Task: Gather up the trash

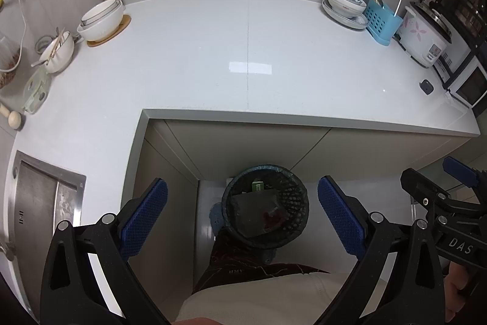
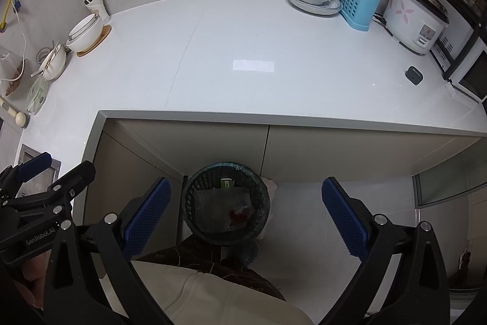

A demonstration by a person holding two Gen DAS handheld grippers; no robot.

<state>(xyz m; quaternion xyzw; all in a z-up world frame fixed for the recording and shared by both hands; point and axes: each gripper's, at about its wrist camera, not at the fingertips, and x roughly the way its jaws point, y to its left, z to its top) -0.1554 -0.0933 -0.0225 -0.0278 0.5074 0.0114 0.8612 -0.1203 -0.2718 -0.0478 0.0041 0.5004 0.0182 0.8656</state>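
Note:
A dark mesh trash bin (image 1: 265,206) (image 2: 225,203) with a liner stands on the floor in front of the counter's cabinets. Inside lie a small green carton (image 1: 257,186) (image 2: 226,183), crumpled clear wrap and something red (image 2: 239,213). My left gripper (image 1: 243,215) hovers above the bin, open, nothing between its blue pads (image 1: 143,218). My right gripper (image 2: 246,217) is likewise open and empty, over the bin. Each gripper shows at the edge of the other's view: the right gripper (image 1: 450,191) and the left gripper (image 2: 45,172).
The white L-shaped countertop (image 1: 213,57) carries stacked bowls (image 1: 102,19) on a wooden coaster, a bowl with chopsticks (image 1: 57,49), a blue utensil holder (image 1: 382,20), a rice cooker (image 1: 423,35), a microwave (image 1: 465,81) and a small dark object (image 1: 426,86). A steel sink (image 1: 42,203) is at the left. A person's trousers (image 1: 274,294) fill the bottom.

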